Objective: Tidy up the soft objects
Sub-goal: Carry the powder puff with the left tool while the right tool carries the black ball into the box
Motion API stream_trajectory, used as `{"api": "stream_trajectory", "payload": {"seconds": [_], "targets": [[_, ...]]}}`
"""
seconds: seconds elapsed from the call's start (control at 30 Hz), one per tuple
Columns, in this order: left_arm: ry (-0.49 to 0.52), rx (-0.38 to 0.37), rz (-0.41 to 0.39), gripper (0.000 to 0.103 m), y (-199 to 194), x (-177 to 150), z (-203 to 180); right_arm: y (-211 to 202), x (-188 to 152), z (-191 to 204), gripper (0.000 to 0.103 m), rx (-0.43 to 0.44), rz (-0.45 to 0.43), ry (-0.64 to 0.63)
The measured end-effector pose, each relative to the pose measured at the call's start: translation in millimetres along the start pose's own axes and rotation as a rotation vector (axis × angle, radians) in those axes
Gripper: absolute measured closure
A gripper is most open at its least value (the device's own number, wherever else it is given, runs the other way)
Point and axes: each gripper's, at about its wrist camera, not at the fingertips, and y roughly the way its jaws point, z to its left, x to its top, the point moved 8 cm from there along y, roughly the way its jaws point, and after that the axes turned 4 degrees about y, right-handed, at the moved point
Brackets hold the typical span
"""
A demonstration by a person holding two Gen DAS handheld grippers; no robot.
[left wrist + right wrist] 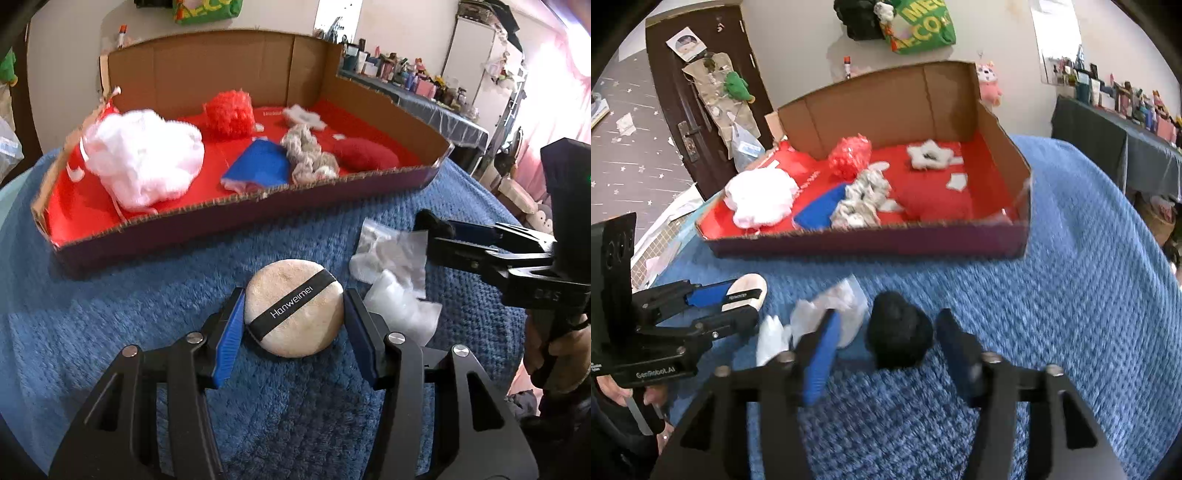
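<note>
Now left gripper [295,317] jaws pinch round plush puff [294,308]; right gripper [886,350] jaws open around fuzzy black ball [899,341].

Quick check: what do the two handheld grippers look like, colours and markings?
Both the left gripper and right gripper are black angular linkages with silver pivot pins and blue finger pads. The left body reads "GenRobot.AI" in the right wrist view; the right shows embossed characters and a green light.

Bright room light, window glare at right, fisheye bending, slight blur.
</note>
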Motion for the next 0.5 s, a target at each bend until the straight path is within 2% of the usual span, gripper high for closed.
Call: {"api": "stream_trajectory", "payload": {"seconds": [0.07, 0.33, 0.37, 0.43, 0.47, 0.5], "targets": [[0.002, 0.006, -0.001, 0.052, 2.1, -0.8, -0.1, 0.2, -3.6, -2.4, 0.032, -0.004, 0.006, 0.001], [0.009, 0.011, -0.005, 0.051, 2.0, -2.1, -2.1, -0.2, -0.8, -8.2, 0.032, -0.035, -0.011, -0.027], [0.011, 0.012, -0.007, 0.051, 1.7, -2.2, -2.3, 0.1, -0.1, -8.6, 0.036, -0.037, -0.013, -0.030], [0.008, 0.010, -0.011, 0.052, 0.8, -2.2, -2.1, 2.1, 0.2, -7.7, 0.052, -0.028, -0.006, -0.035], [0.008, 0.007, -0.014, 0.052, -0.2, -1.8, -2.2, 2.8, -0.4, -7.3, 0.068, -0.017, -0.003, -0.036], [0.008, 0.008, -0.023, 0.053, -2.2, -0.8, -2.6, 2.6, -0.3, -6.0, 0.070, -0.006, -0.005, -0.035]]}}
